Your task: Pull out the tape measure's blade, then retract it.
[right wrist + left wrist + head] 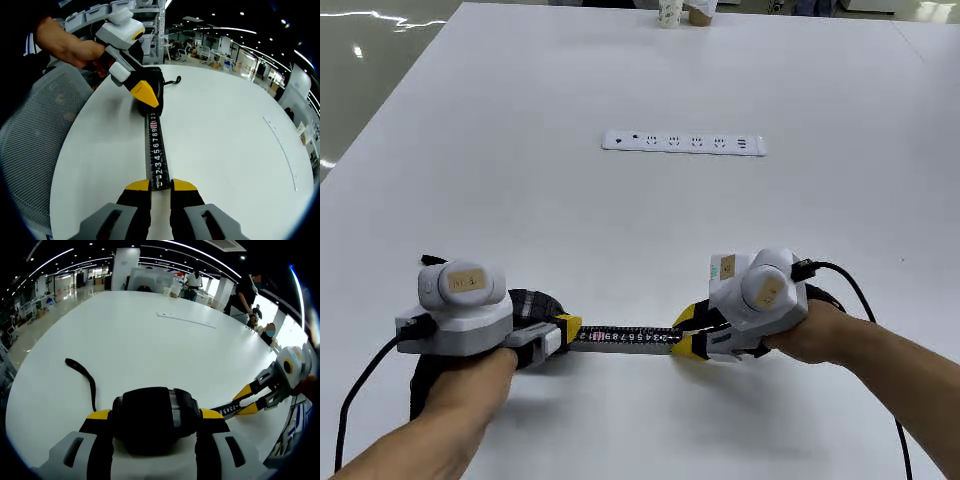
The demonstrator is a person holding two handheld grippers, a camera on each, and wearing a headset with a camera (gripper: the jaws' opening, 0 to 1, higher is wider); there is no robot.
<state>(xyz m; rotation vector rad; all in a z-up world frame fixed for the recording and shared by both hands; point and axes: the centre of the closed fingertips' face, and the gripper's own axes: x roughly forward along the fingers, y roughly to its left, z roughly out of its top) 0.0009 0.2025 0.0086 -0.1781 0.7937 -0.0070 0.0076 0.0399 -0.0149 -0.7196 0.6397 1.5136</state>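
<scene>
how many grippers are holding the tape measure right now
2. The left gripper clamps the tape measure's black case. The right gripper pinches the end of the blade, which stretches between them over the white table.

the big white counter (640,80) is my anchor here. a white power strip (682,143) lies flat on it, toward its far side, and a patterned cup (670,12) stands at its far edge. left of the counter the floor (365,70) is glossy pale grey and throws back streaks of light. a grey mesh chair (35,135) sits against the counter's near side. beyond the counter i see a white pillar (125,265), shelving (150,15) with bins, more desks, and people (192,280) standing. over the counter the dark ceiling carries long light strips (200,254) and small spot lamps.
</scene>
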